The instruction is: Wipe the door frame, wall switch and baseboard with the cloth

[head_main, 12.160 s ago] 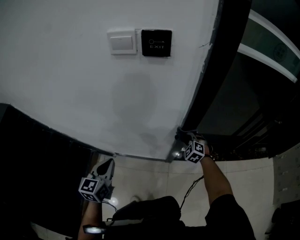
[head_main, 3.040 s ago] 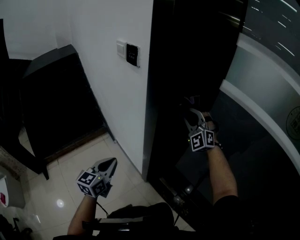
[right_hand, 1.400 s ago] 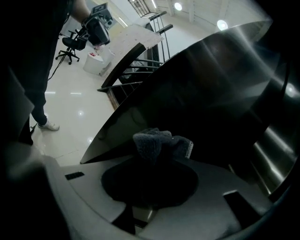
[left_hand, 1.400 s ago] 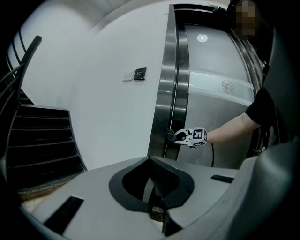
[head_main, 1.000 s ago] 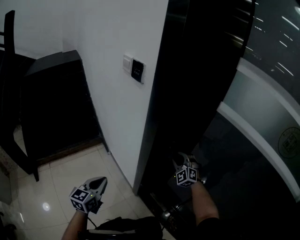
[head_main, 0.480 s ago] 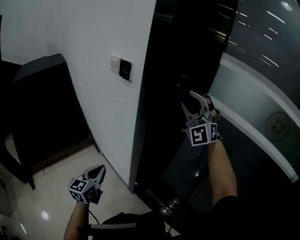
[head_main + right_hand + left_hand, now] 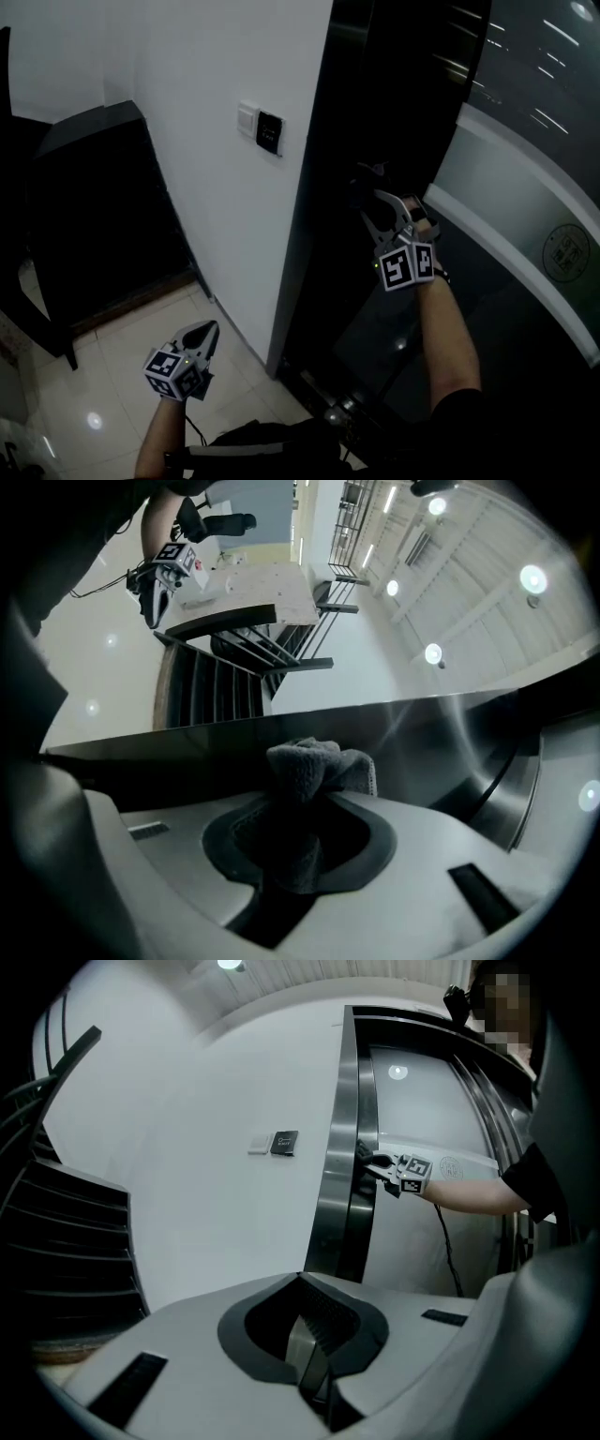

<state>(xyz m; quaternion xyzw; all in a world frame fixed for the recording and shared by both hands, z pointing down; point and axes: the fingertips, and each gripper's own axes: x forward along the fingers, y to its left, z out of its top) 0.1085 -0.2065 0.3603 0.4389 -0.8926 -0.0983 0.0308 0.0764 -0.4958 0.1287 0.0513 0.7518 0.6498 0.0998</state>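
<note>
Head view with both gripper views. My right gripper (image 7: pixel 373 199) sits at centre right of the head view, and its jaws are clamped on a bunched grey cloth (image 7: pixel 314 766). The cloth's free end pokes out past the jaw tips toward the dark metal door frame (image 7: pixel 328 169). In the right gripper view the frame fills the band just behind the cloth. The two look to be touching, though the contact line itself is hidden by the wad.

The frame's long axis runs from the top of the head view down to the floor, so I judge the coming stroke lies along that line.

My left gripper (image 7: pixel 208 330) hangs at lower left over the tiled floor (image 7: pixel 112 375), jaws closed together with nothing between them, well apart from the frame.

The wall switch (image 7: pixel 247 119) is on the white wall at upper centre left, just beside a black button panel (image 7: pixel 270 133). It lies left of and above the cloth, nearer my right gripper.

The baseboard cannot be made out at the wall's foot. The cloth is nearly lost against the dark frame in the head view.
</note>
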